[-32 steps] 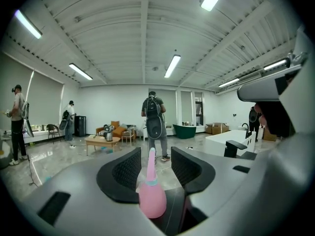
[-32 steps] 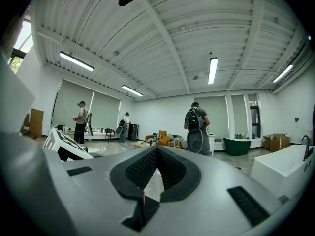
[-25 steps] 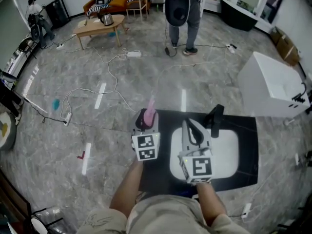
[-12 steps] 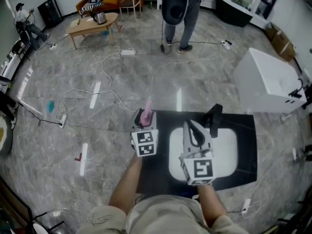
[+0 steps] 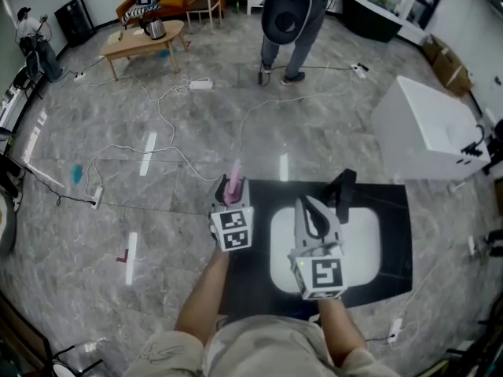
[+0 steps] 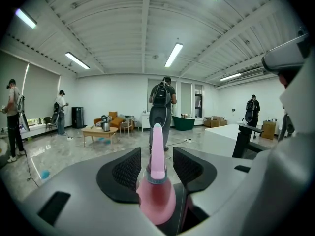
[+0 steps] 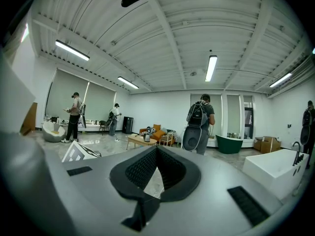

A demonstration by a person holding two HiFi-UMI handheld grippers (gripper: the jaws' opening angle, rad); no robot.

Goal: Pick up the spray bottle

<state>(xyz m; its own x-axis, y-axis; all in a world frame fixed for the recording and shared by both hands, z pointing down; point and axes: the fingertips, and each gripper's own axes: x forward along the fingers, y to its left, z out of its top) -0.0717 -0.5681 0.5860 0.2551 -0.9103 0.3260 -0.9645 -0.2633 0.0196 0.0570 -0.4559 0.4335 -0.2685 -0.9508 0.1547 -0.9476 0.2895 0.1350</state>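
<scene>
The spray bottle (image 6: 156,193) is pink with a tall pink nozzle, and it stands upright between the pads of my left gripper (image 6: 156,168), which is shut on its neck. In the head view the spray bottle (image 5: 233,181) pokes out ahead of the left gripper (image 5: 232,197), held above the left edge of a black mat (image 5: 397,250). My right gripper (image 5: 313,213) hovers over a white basin (image 5: 361,250) on that mat. In the right gripper view the right gripper (image 7: 156,167) has its jaws pressed together with nothing between them.
A black upright fitting (image 5: 340,188) stands at the basin's far edge. A white box-shaped unit (image 5: 428,132) sits to the right. A person (image 5: 291,22) stands further off, with cables (image 5: 169,124) on the marble floor and a wooden table (image 5: 144,42) beyond.
Both grippers stay almost where they were, the left one still holding the pink bottle. The head view has drifted a little, so the floor and furniture sit slightly higher and further left.
</scene>
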